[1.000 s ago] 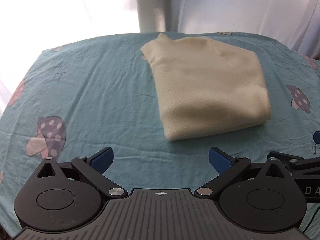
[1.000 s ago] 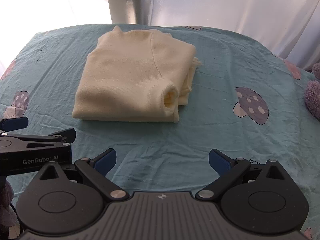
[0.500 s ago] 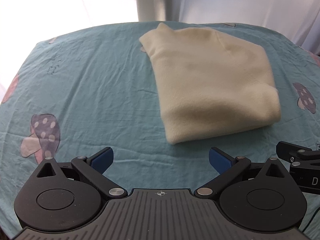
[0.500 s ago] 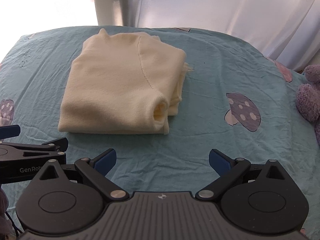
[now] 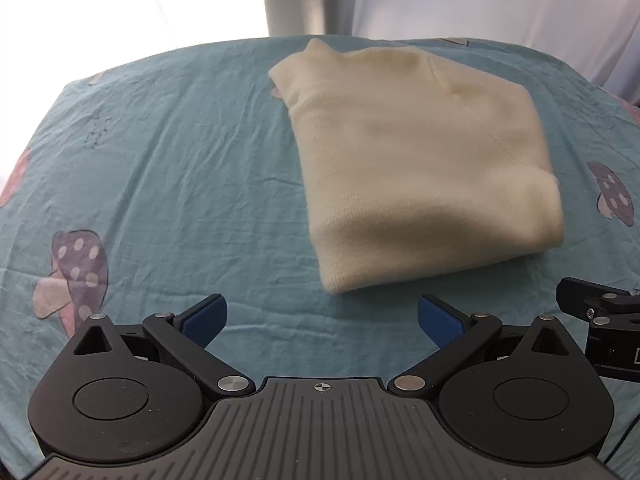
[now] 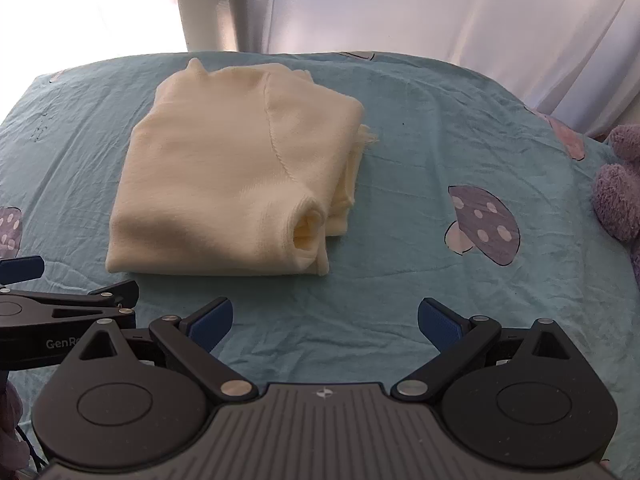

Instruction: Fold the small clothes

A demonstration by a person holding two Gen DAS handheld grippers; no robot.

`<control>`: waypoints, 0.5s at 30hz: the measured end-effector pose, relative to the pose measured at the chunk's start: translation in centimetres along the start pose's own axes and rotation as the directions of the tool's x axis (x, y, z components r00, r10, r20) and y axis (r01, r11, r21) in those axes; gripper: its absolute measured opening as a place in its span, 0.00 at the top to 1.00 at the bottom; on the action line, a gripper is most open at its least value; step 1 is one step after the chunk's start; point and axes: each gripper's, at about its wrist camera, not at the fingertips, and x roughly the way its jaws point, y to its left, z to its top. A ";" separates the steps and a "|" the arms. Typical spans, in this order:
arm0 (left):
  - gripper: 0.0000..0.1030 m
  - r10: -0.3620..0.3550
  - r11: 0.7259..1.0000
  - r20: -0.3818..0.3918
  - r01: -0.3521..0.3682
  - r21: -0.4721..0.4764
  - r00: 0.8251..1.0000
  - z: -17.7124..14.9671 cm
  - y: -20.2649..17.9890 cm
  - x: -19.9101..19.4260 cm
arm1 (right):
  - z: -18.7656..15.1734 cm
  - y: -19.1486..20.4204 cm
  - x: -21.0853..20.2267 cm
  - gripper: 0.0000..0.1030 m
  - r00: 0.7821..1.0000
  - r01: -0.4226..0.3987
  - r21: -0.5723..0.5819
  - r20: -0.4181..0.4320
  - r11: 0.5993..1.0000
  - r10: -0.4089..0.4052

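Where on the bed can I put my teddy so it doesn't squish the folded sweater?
The sheet is bare left of the cream sweater, out to the spotted mushroom print. There is more bare room between the sweater's right side and the mushroom print. The near strip is crowded: the left claw and right claw hang open there. A purple plush toy fills the far right edge.

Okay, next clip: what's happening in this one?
A person holding two handheld grippers is folding small clothes on a bed with a teal mushroom-print sheet. A cream knit sweater lies folded into a compact bundle, one cuff opening facing the near edge. The left gripper and right gripper are both open and empty, poised just short of the sweater without touching it. A purple plush toy sits at the right edge.
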 end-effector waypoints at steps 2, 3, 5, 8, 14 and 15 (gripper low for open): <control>0.00 -0.004 1.000 0.000 0.004 0.002 1.000 0.0 0.1 0.1 | 0.0 0.0 0.1 0.04 1.000 0.000 0.001 -0.003 1.000 0.000; 0.00 -0.005 1.000 0.000 0.005 0.001 1.000 0.0 0.1 0.1 | -0.1 0.0 0.1 0.04 1.000 0.000 0.000 -0.003 1.000 0.000; 0.00 -0.004 1.000 0.004 0.004 0.007 1.000 0.0 0.1 0.1 | -0.1 0.0 0.1 0.04 1.000 0.000 0.000 -0.003 1.000 0.000; 0.00 -0.008 1.000 0.004 0.008 0.014 1.000 0.0 0.0 0.1 | -0.1 -0.1 0.1 0.04 1.000 0.001 0.000 -0.003 1.000 -0.001; 0.00 -0.015 1.000 0.003 0.015 0.017 1.000 -0.1 -0.1 0.1 | -0.1 -0.1 0.1 0.04 1.000 0.006 0.001 -0.001 1.000 -0.006; 0.00 -0.015 1.000 0.003 0.015 0.015 1.000 0.0 -0.1 0.1 | 0.0 -0.1 0.1 0.04 1.000 0.007 0.001 -0.001 1.000 -0.007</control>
